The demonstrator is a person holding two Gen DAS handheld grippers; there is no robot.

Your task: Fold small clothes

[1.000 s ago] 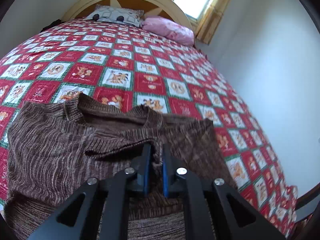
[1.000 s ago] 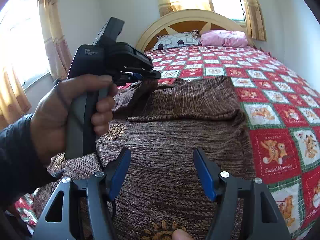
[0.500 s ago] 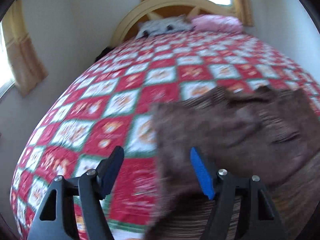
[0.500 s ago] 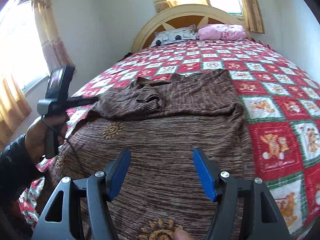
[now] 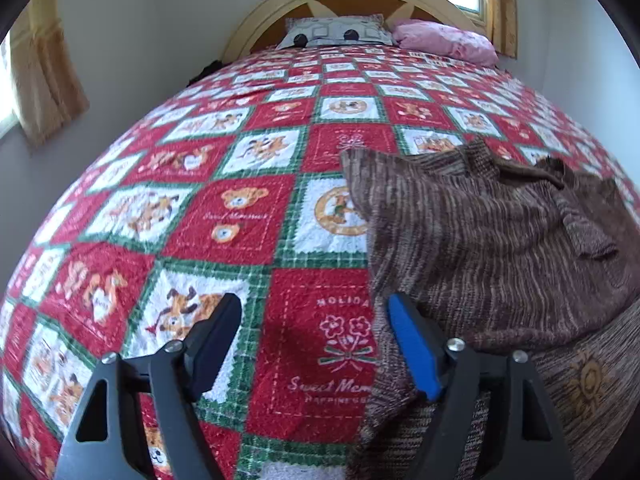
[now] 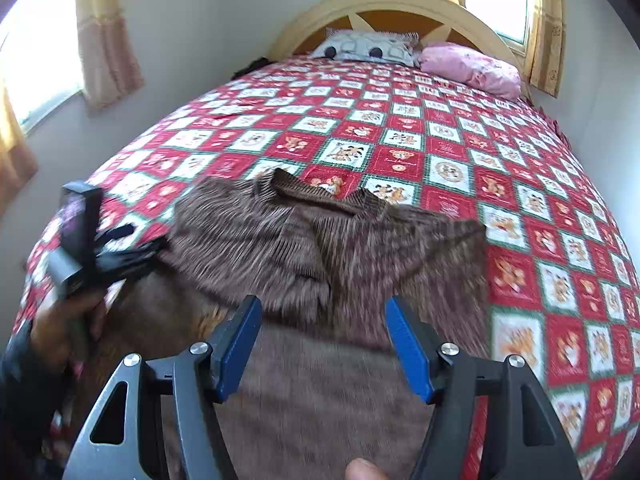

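- Looking along my left gripper (image 5: 314, 344), I see its jaws spread wide; they have just been opening, and nothing is gripped between them, only quilt (image 5: 240, 216) showing in the gap.
- Its blue-padded finger (image 5: 412, 344) sits right at the left edge of the brown knit sweater (image 5: 492, 240); I cannot tell whether it touches the cloth.
- From my right gripper (image 6: 322, 340), I see jaws standing apart and empty, above the sweater's lower body.
- I see the sweater (image 6: 328, 248) lying on the red-and-white patchwork quilt, collar toward the headboard (image 6: 400, 4), with its upper part folded over the body and a sleeve crumpled across it.
- In the right view, the hand (image 6: 68, 320) holding the left gripper (image 6: 120, 252) is at the sweater's left side, blurred.
- I see two pillows (image 6: 468, 66) lying against the headboard, well apart from the sweater.
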